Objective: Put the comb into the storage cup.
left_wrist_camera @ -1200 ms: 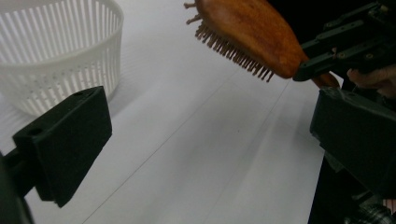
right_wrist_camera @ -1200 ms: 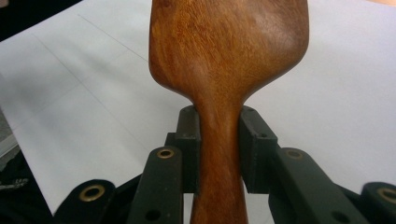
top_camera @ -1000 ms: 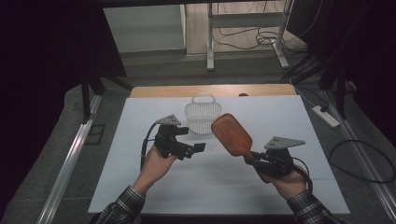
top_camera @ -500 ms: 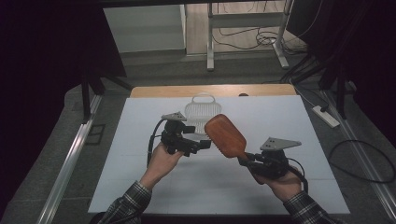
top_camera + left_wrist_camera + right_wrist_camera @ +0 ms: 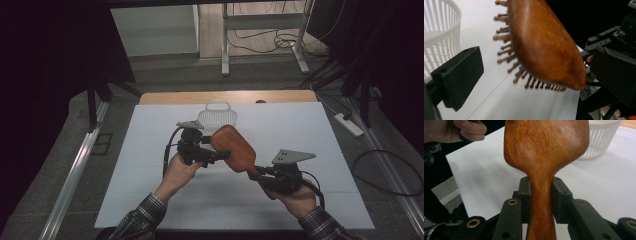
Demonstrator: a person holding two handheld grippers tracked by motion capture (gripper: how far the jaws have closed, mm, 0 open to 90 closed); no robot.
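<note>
High view: wooden hairbrush (image 5: 234, 148) held above the white table (image 5: 150, 190), long axis slanting from the right gripper (image 5: 260, 176) at the handle end up and away toward the white basket (image 5: 214, 116). Left gripper (image 5: 225, 156) level at the paddle's near edge, closer to the head than to the handle.

Left gripper view: brush head (image 5: 544, 47) between the fingers (image 5: 461, 75), which stand apart, one black pad to the left and the other at the right edge. Bristles point toward the left pad with a gap between; contact on the right side hard to judge, probably none yet. Basket (image 5: 439, 32) behind at upper left.

Right gripper view: fingers (image 5: 525, 200) clamped on the narrow handle (image 5: 541, 205), one pad on either side, paddle rising straight ahead. Basket (image 5: 599, 137) beyond at upper right, left hand (image 5: 456, 130) at upper left.

Likely next: closing across the head's thickness, bristle face to one pad, smooth back to the other.
</note>
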